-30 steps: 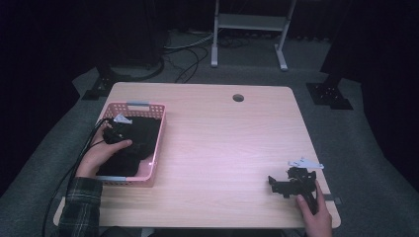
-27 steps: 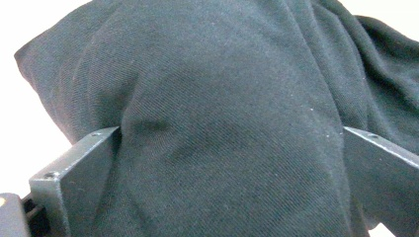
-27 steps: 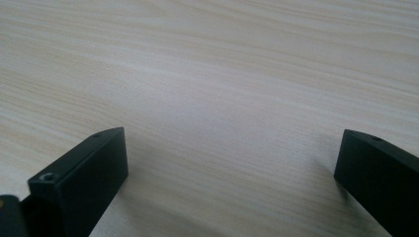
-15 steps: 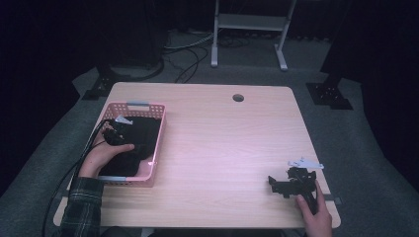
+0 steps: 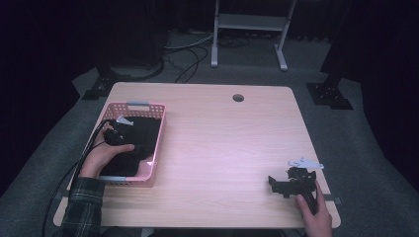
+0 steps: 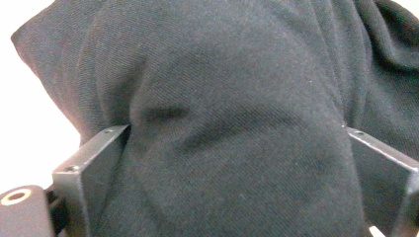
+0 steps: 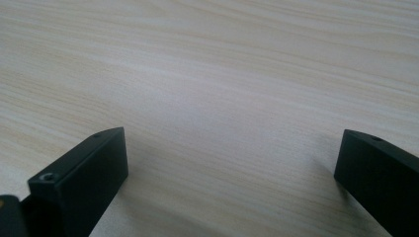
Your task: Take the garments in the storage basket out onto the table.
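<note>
Dark cloth (image 6: 237, 123) bunched between the jaws of the left hand-held gripper (image 6: 237, 163), lying in the pink basket (image 5: 157, 148) at the table's (image 5: 222, 148) left side. Jaws just been closing, fabric touching both, not yet visibly pinched. Left hand (image 5: 106, 154) reaching into the basket. Right hand-held gripper (image 5: 289, 183) resting on pale woodgrain, jaws apart. Cloth soft, finely woven, folded; basket slotted plastic.

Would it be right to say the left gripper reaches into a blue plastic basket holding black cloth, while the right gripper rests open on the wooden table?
Not quite: the basket is pink, not blue, as the high view shows. The rest stands: the left gripper reaches into it, its jaws just closing around the black cloth, and the right gripper rests open on the wooden table.
</note>
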Tool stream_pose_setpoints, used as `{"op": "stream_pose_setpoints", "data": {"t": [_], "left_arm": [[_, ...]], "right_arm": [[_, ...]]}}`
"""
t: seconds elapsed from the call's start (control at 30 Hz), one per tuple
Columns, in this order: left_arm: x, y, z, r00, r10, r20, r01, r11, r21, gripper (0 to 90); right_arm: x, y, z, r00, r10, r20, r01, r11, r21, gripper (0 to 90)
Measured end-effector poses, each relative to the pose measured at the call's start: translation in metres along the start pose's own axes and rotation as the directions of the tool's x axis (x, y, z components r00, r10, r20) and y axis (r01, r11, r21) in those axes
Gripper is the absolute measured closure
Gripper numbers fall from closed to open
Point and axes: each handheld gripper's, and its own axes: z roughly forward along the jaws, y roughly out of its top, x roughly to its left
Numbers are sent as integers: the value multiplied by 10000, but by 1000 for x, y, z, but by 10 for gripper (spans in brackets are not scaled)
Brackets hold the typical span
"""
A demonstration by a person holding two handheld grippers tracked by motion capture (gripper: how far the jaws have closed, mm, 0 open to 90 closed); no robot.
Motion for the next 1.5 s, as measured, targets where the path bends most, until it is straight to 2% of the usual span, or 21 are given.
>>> {"op": "stream_pose_setpoints", "data": {"t": [0.5,0.63,0.93,1.2,1.5], "left_arm": [[-1,-1,-7,9983,473,-354,-478,9988,-121,359],[-1,0,-7,9984,429,-370,-431,9991,-46,404],[1,3,-10,9993,58,-372,-52,9998,173,545],[0,3,-10,9991,42,-427,-36,9999,150,538],[2,4,-16,9994,-92,-342,84,9997,-219,535]], "right_arm": [[0,1,0,10000,14,24,-14,10000,5,0],[0,1,0,10000,14,24,-14,10000,5,0],[0,1,0,10000,13,24,-13,10000,5,0],[0,1,0,10000,16,24,-16,10000,6,0],[0,1,0,10000,13,24,-13,10000,6,0]]}}
